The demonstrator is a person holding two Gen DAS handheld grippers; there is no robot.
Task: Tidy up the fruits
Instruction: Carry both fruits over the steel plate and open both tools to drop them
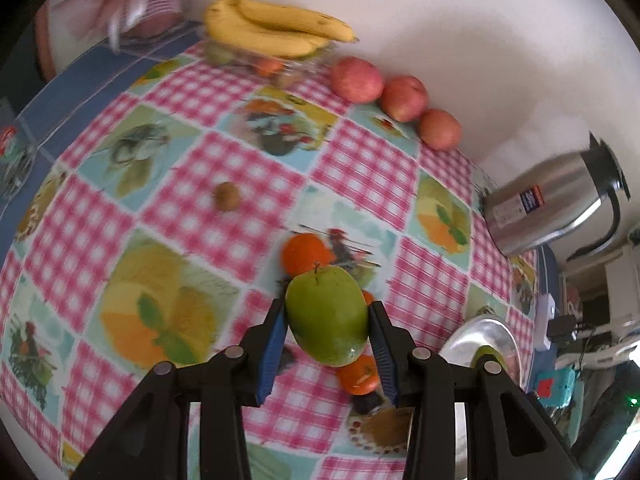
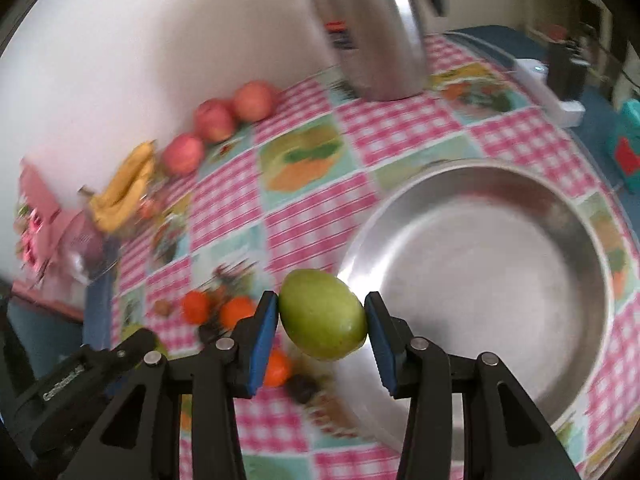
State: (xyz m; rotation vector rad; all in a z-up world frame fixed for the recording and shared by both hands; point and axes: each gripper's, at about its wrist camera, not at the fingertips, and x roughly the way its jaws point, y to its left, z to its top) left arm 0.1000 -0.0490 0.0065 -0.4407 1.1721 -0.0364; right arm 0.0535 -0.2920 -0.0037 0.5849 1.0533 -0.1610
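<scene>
Tongs, left (image 1: 327,322) and right (image 2: 322,320), each clamp a green fruit above the bench
Metal pan (image 2: 400,216) holds nothing visible; oranges (image 1: 306,254), kiwi (image 1: 228,197), apples (image 1: 357,79) remain unsorted

Bright daylight, motion blur throughout (heaviest at fisheye-bent edges), glare on pan (image 2: 476,264).

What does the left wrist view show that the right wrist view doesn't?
Only the left wrist view: the left gripper clamping its own green fruit, and the kettle's black handle.

Only the right wrist view: the right gripper holding a second green fruit, and the whole empty inside of the steel bowl.

Both: bananas, three red apples, oranges, the checked tablecloth.
</scene>
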